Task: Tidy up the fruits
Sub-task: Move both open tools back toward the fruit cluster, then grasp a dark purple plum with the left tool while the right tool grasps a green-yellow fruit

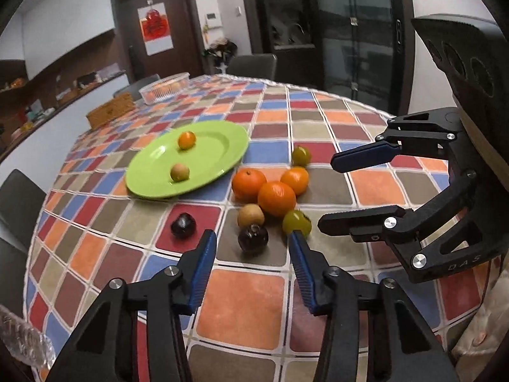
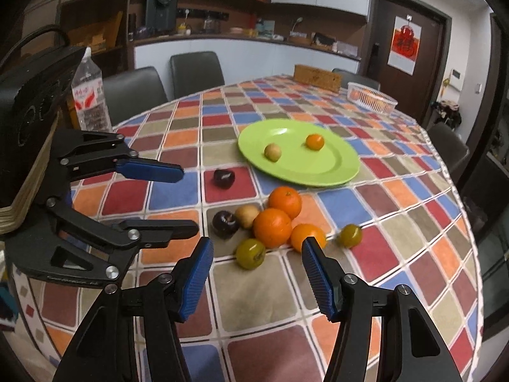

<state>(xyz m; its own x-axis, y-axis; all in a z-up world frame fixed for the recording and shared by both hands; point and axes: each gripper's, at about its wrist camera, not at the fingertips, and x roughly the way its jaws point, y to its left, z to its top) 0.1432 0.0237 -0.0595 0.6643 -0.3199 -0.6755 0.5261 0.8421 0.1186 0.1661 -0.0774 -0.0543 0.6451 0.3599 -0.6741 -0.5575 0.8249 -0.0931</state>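
Hiding part of a green fruit [image 1: 297, 222]: the left tool [image 1: 253, 238].

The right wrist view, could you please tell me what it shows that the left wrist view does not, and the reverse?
Only the right wrist view shows the clear water bottle at the table's edge and the wall shelves behind the chairs.

Only the left wrist view shows the dark glass cabinet beyond the table.

Both show the green plate holding two small fruits, the cluster of oranges on the checked tablecloth, the fruit basket, and both grippers, left gripper and right gripper, open and empty.
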